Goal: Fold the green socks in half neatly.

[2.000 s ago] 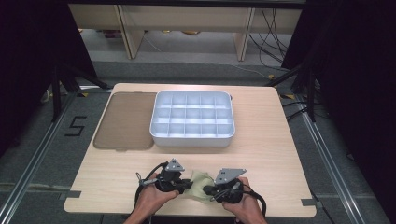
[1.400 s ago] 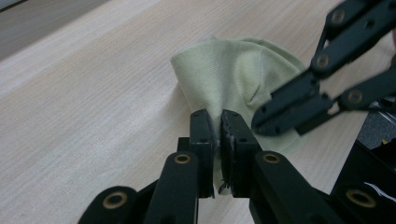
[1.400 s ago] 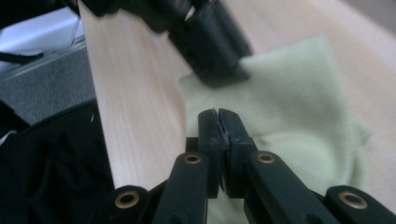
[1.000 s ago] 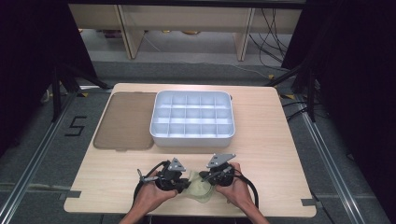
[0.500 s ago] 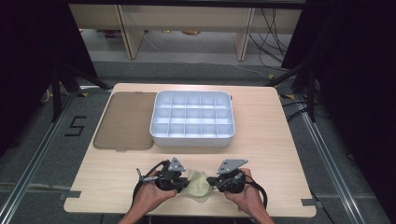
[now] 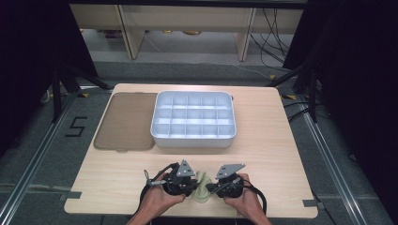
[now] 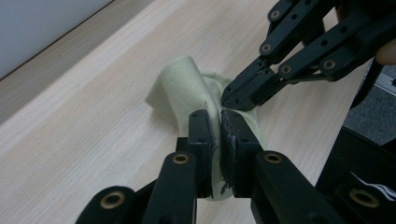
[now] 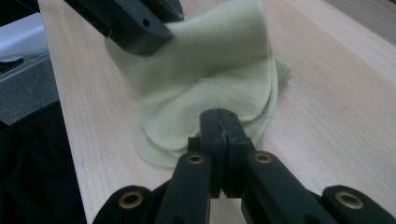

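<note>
Item: pale yellow-green knitted sock pair (image 6: 202, 186), soft fabric, partly rolled or folded on itself.
Location: near edge of the light wooden table (image 6: 281, 154), between the two hands, well short of the white plastic compartment tray (image 6: 193, 120).
Left gripper (image 7: 219, 135): jaws pinched on a fold of the fabric, cloth visible between the pads.
Right gripper (image 8: 218, 122): jaws fully closed at the rounded lower edge of the socks; grip looks to be on the thin hem, though the pinch itself is hard to make out.
Step in hand: judged to be folding or rolling the socks into a bundle, both grippers working the cloth from opposite sides.
Next move calls for: keeping both pinches while carrying one end over the other, so the roll does not spring loose.
Long axis: in the high view, roughly from the near edge toward the tray, slightly tilted.
Pointing: rounded toe ends face the right gripper; raised fold stands at the left gripper's side.
Also present: brown flat lid (image 6: 126, 121) just left of the tray.
</note>
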Tool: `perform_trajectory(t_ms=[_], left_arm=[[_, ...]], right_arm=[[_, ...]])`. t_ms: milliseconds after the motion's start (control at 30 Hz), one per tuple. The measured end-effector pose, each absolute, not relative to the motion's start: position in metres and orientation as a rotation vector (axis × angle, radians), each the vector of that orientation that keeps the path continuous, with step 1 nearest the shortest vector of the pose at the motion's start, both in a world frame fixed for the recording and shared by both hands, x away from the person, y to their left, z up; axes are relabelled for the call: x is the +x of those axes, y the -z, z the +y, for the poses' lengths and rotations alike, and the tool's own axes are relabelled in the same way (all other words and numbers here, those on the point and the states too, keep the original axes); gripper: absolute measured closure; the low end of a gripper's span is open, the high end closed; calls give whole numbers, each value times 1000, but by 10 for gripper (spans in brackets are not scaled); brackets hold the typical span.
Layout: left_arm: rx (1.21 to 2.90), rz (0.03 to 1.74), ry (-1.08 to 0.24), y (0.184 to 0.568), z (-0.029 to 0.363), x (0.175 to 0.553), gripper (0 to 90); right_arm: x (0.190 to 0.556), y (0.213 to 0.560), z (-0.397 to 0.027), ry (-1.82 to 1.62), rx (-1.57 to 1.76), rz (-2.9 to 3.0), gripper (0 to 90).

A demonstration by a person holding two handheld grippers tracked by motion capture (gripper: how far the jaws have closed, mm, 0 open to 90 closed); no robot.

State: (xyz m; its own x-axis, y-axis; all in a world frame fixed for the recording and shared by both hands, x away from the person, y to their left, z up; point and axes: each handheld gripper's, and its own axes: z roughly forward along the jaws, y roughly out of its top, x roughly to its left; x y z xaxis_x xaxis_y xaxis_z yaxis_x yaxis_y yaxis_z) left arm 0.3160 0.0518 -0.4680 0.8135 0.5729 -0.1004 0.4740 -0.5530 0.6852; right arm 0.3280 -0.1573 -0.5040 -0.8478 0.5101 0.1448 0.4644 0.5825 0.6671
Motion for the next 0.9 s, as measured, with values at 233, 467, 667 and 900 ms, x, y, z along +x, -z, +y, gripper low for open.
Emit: perform_trajectory(t_ms=[233,467,667,900], left_arm=[[2252,731,-176,468,40,312,822],[2263,732,-172,472,37,315,825],[2275,715,-172,472,34,313,824],[2277,694,-175,477,24,312,824]], right_arm=[[330,505,-160,-1144,848,2747,900],[336,488,-178,-1172,898,2677,886],[335,498,-179,-1102,910,2727,887],[338,503,-178,-1075,924,2735,887]])
